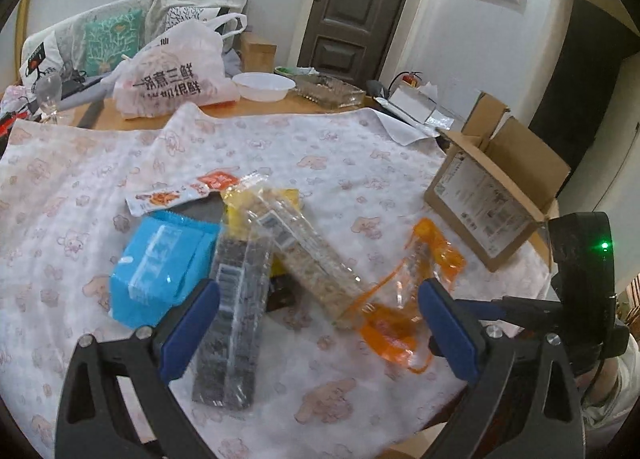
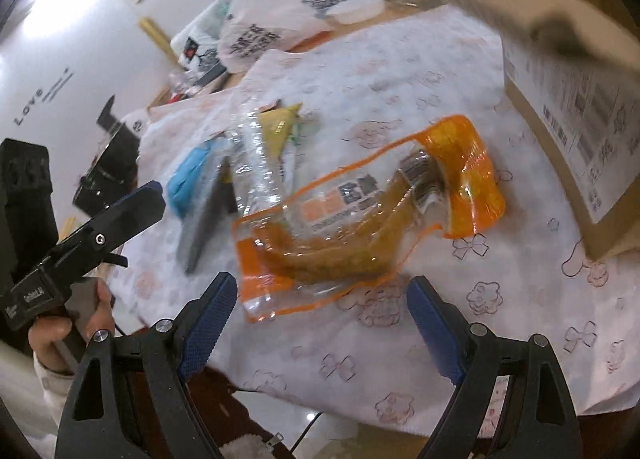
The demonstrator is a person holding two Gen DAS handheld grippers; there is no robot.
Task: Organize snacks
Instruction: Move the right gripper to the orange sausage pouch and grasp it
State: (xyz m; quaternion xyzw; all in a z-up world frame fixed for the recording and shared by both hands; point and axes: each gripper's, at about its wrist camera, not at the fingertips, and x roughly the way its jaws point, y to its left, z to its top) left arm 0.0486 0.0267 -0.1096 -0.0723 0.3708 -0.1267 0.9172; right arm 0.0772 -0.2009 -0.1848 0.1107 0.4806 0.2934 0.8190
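A heap of snacks lies on the patterned cloth (image 1: 320, 147). It holds a blue packet (image 1: 160, 263), a dark clear-wrapped bar (image 1: 234, 319), a long clear pack of light bars (image 1: 308, 255), a yellow packet (image 1: 288, 197), a red-and-white sachet (image 1: 180, 193) and an orange-edged clear bag (image 1: 404, 299). My left gripper (image 1: 320, 323) is open and empty, just above the near end of the heap. My right gripper (image 2: 324, 323) is open and empty, just short of the orange-edged bag (image 2: 360, 215). The left gripper also shows in the right wrist view (image 2: 132, 211).
An open cardboard box (image 1: 492, 195) stands at the cloth's right edge; it also shows in the right wrist view (image 2: 580, 107). Behind the cloth are a white plastic bag (image 1: 176, 75), a white bowl (image 1: 264, 86), a glass tray (image 1: 328, 89) and a wine glass (image 1: 50, 93).
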